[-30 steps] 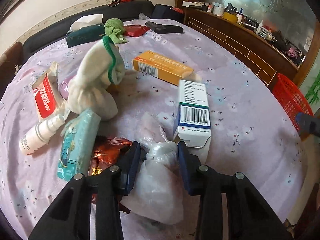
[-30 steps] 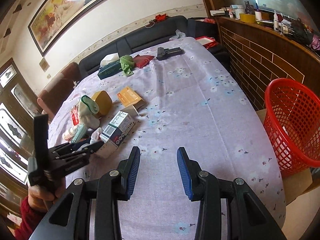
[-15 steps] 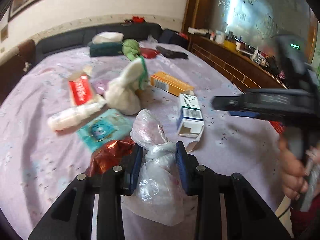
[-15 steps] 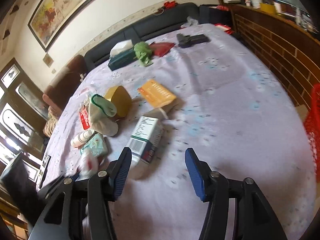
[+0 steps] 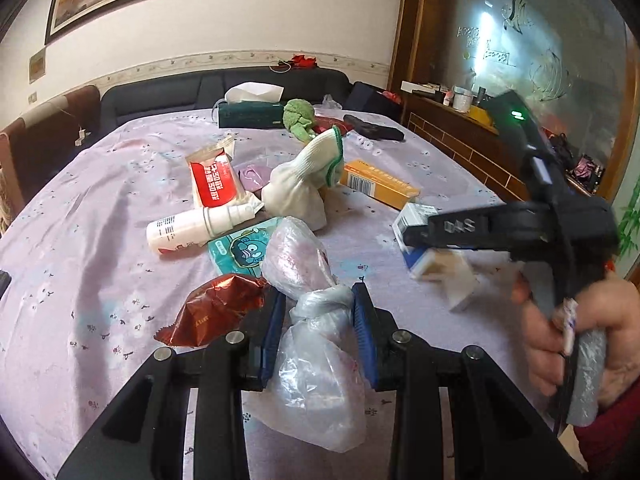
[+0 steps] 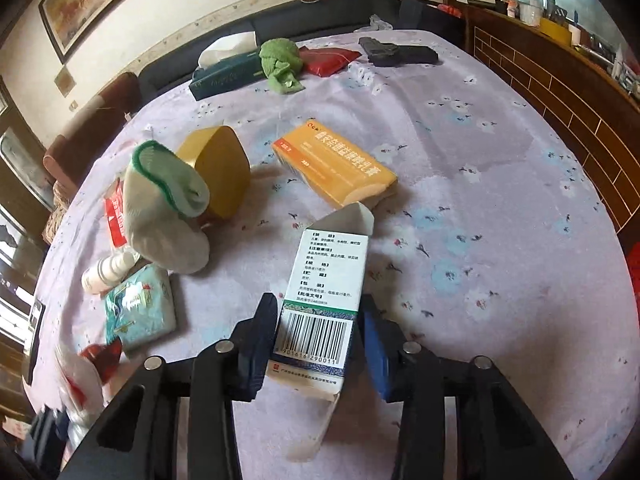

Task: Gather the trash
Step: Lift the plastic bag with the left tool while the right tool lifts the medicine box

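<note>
Trash pickup w/ both hands: left claw (image 5: 318, 334) is clamped on the knotted neck of a crumpled clear plastic bag (image 5: 316, 372), as it was a sec ago. Right claw (image 6: 320, 334), which hung empty over bare cloth then, now straddles the white cardboard medicine box w/ barcode (image 6: 320, 312) on the lilac flowered table (image 6: 500, 200); its jaws have just been closing, pads at the box sides, contact unclear. Next, prob: squeeze, lift.
</note>
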Demonstrator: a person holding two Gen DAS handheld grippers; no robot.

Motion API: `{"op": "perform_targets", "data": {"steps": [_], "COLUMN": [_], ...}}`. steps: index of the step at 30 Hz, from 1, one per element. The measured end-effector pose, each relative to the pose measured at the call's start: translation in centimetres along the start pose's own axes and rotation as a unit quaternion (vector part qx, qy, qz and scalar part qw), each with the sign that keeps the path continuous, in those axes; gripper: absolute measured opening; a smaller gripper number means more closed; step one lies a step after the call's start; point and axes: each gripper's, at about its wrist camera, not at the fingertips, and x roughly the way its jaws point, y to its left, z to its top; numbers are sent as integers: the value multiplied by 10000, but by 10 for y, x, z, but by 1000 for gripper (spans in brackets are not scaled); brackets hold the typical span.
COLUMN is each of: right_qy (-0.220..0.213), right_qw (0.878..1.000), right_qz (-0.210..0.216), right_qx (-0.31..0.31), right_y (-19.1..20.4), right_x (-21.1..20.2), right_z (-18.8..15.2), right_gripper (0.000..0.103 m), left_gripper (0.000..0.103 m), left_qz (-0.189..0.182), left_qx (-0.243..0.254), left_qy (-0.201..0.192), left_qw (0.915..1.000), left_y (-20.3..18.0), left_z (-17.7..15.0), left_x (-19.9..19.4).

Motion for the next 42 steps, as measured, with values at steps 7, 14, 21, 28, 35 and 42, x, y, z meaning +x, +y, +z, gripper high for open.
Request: {"op": "perform_targets", "data": {"steps": [7, 14, 21, 28, 35, 42], "right_qy": [-731, -1421, -1383, -1527, -1481, -1442], "right_qw": [9956, 9863, 9855, 9812, 9811, 9820], "right_qz": [565, 641, 812, 973, 1040, 995], "right_qx": [-167, -547, -549, -665, -692, -711], "right_y": [-8, 1, 2, 3, 2, 4], "right_x": [-37, -57, -54, -59, -56, -54], "right_z": [-33, -60, -62, -68, -66, -66], "right_gripper": [37, 37, 37, 37, 37, 37], "left_gripper": [32, 32, 32, 32, 32, 32], "left_qz": [230, 527, 693, 569, 551, 519], "left_qx": [107, 264, 464, 479, 571, 587], "left_qy": [-237, -310, -439, -635, -679, -631], "left_qw": [9994, 9978, 9955, 9952, 9945, 9949], "left_y": [-7, -13, -20, -19, -23, -23], "left_z": [-3, -3, -5, -8, -9, -9], "left_x": [-7, -6, -7, -15, -16, -15]}}
